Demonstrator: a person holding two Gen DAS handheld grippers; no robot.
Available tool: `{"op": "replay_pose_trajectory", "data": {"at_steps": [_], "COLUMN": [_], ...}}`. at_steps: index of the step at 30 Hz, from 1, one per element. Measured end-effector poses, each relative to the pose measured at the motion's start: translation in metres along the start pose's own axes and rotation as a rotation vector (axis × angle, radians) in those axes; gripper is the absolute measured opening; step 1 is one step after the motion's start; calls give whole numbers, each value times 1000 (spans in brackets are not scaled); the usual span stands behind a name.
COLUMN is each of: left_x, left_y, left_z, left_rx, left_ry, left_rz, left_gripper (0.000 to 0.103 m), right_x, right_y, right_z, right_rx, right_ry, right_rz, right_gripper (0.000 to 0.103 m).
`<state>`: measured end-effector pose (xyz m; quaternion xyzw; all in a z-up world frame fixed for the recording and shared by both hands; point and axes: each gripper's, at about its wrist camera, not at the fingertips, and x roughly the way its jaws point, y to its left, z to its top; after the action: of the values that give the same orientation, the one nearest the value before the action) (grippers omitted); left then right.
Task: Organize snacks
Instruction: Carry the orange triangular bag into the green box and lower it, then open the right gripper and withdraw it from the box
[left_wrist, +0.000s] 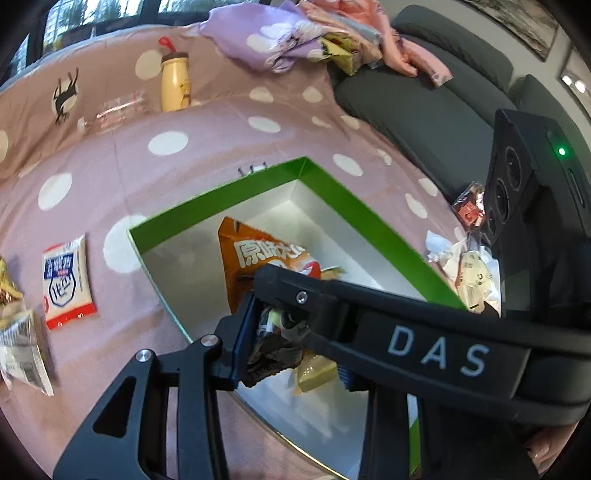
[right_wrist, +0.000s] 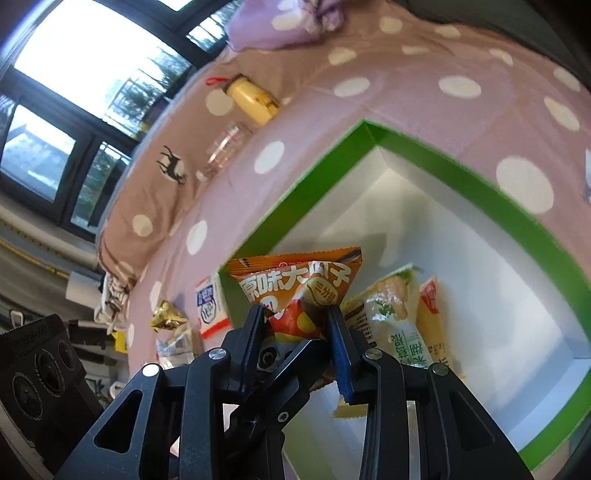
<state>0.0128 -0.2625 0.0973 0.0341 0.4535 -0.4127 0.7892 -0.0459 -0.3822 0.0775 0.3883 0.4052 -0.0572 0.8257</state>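
An orange snack bag with white lettering hangs over the green-rimmed white box. My right gripper is shut on its lower middle. In the left wrist view the same bag runs down to a crumpled dark end between the pads of my left gripper, which looks shut on it. The right gripper crosses that view as a black bar and hides the left gripper's right pad. A left finger passes under the right gripper's jaws.
Inside the box lie a green-white packet and a yellow one. On the dotted cloth are a blue-white packet, a gold packet, a silver packet, a yellow bottle and a glass. More packets sit by the grey sofa.
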Motion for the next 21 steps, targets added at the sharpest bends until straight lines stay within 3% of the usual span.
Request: {"op": "replay_pose_trajectory", "data": {"at_steps": [13, 19, 21], "left_x": [14, 9, 3], "left_y": [9, 5, 3], "left_z": [-9, -12, -13], "left_rx": [-72, -65, -66], "left_ry": [46, 30, 22], "left_rz": [63, 90, 93], "left_gripper": [38, 37, 41], "right_x": [16, 17, 14], "right_y": [-13, -11, -9], "right_z": [-3, -5, -5], "right_rx": [54, 41, 25], "right_ry": [33, 9, -9], "right_rz": [-52, -92, -109], "right_gripper": [38, 40, 44]}}
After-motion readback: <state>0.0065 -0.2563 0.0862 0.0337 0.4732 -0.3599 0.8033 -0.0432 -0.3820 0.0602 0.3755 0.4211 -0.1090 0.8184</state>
